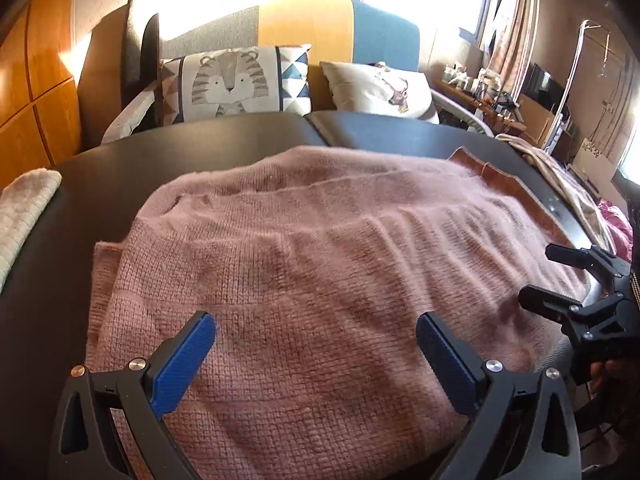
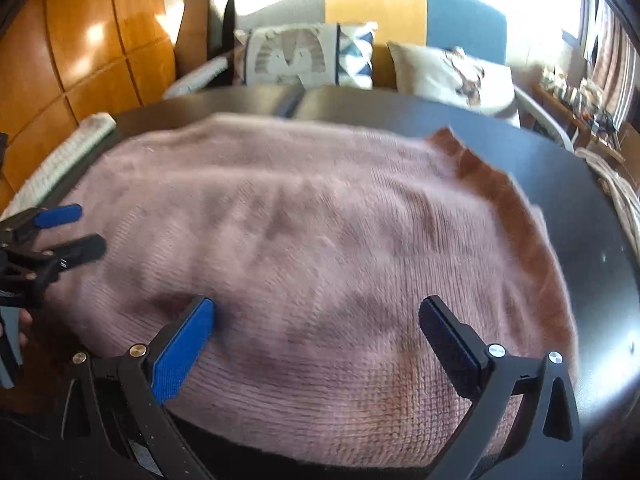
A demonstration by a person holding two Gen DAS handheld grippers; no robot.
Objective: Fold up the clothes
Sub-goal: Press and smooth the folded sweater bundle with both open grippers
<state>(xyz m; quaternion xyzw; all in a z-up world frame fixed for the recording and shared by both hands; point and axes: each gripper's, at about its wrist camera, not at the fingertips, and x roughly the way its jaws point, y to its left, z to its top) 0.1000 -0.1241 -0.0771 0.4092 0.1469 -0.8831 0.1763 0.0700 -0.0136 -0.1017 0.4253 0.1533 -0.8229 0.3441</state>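
Sunlit room: sofa [image 1: 320, 20] behind with a tiger cushion [image 1: 232, 82] and a white deer cushion [image 1: 380, 88], wood panels [image 1: 36, 80] on the left, cluttered desk [image 1: 492, 100] far right. Dark round table [image 1: 100, 168] in front. Pink knit sweater [image 1: 320, 260] lies spread across most of the table, lightly wrinkled; a rust-brown garment [image 1: 496, 180] sticks out from under its far right edge. White knit cloth [image 1: 24, 208] sits at the table's left edge, apart from the sweater.

Left gripper [image 1: 316, 344] hovers over the sweater's near left part, jaws spread wide, blue pads [image 1: 184, 364] empty, nothing between them. Right gripper [image 2: 316, 336] is over the sweater's near right part, jaws also wide apart and holding nothing. Whether either set of fingertips touches the knit is unclear.

Each gripper shows at the edge of the other's view; both are near the table's front edge. Right wrist view is motion-blurred.
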